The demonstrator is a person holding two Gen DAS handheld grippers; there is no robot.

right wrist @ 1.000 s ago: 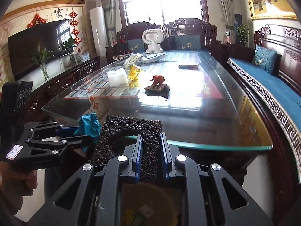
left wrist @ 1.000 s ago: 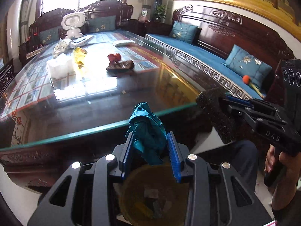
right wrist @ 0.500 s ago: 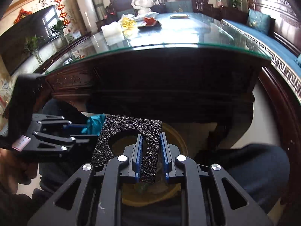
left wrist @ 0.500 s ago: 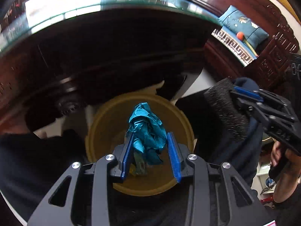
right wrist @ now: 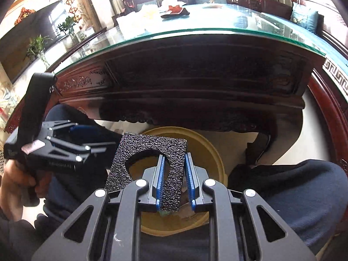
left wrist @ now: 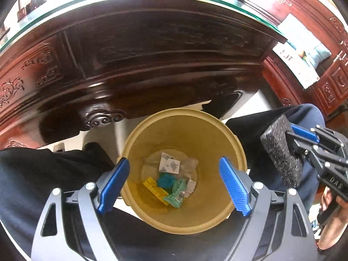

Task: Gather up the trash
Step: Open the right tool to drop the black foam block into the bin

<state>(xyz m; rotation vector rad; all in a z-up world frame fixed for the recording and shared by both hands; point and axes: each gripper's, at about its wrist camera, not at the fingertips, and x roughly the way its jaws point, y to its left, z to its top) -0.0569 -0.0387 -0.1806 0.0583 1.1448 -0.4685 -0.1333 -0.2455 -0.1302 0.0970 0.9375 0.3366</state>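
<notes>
A tan round trash bin [left wrist: 184, 117] stands on the floor between the person's knees. At its bottom lies the crumpled teal wrapper [left wrist: 166, 180] among several scraps, one white and one yellow. My left gripper [left wrist: 174, 184] hangs over the bin, its jaws opening wide with nothing between them. My right gripper [right wrist: 174, 182] is shut on a black foam piece with a round cut-out [right wrist: 150, 167], held above the bin [right wrist: 208, 152]. In the left wrist view the foam piece [left wrist: 280, 152] and right gripper show at the right edge.
The dark carved wooden table with its glass top [right wrist: 195, 32] overhangs just beyond the bin. The person's dark trouser legs [left wrist: 43, 174] flank the bin on both sides. A carved wooden sofa with blue cushions [right wrist: 304, 17] runs along the right.
Both grippers sank from table height to over the bin. The left jaws spread wide and the teal wrapper dropped into the bin. The right gripper kept its hold on the foam.
</notes>
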